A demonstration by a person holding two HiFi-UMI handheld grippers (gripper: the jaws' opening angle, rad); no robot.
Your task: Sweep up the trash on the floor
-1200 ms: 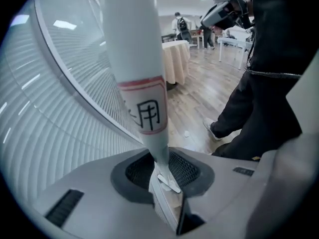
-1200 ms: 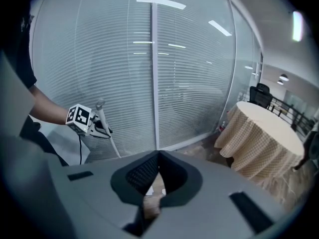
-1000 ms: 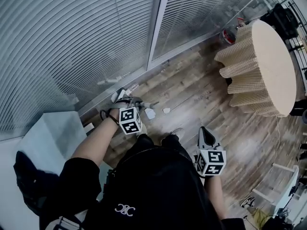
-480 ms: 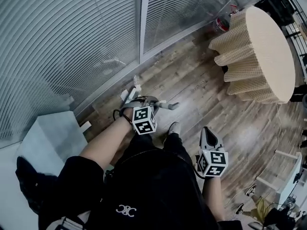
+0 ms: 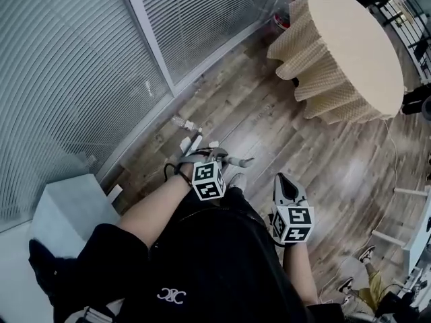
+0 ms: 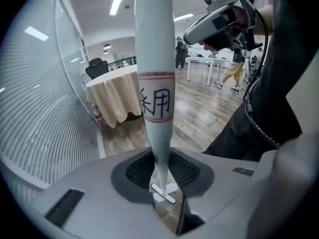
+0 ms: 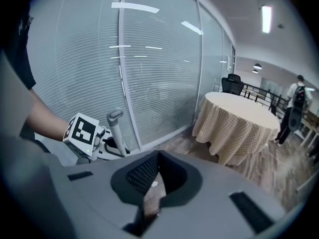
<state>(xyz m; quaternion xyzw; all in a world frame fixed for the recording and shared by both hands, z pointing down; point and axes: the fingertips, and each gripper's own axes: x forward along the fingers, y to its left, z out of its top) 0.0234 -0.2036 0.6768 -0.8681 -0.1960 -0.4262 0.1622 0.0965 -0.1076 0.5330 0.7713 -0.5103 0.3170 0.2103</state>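
Clamping the pale broom handle (image 6: 155, 83), the left gripper (image 5: 194, 155) has it steeply upright, long axis along the jaws, lower end pointing past them at the floor (image 5: 269, 126). The right gripper (image 5: 284, 182), beside it, is closed and empty.

The pale grey plastic broom handle (image 6: 154, 83), red-banded around a black-printed label, stands upright, clamped in the left hand-held gripper (image 6: 164, 203), above small white paper scraps (image 5: 183, 122).

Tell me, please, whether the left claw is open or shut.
Shut: the left claw grips a pale handle, which stands pinched between its jaws in the left gripper view.
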